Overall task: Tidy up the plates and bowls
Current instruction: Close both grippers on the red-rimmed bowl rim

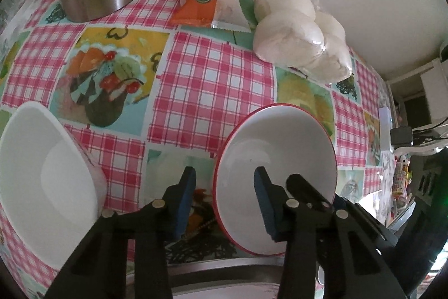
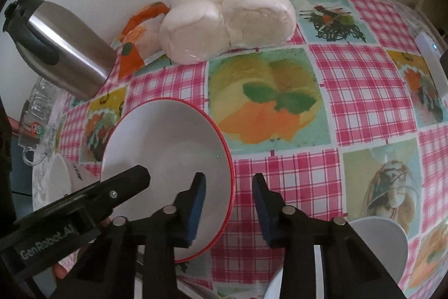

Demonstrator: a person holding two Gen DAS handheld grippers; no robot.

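Two grippers of mine straddle opposite sides of the red-rimmed bowl (image 2: 168,159) on the checked tablecloth (image 2: 350,91). My left gripper (image 1: 224,201) has one pad inside, one outside, not yet pinching; my right gripper (image 2: 229,206) likewise brackets the rim, jaws partly open.

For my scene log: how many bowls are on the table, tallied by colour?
Red-rimmed bowl: 1
Plain white bowls: 2, the left white bowl and the right white bowl
Total: 3 in clear view
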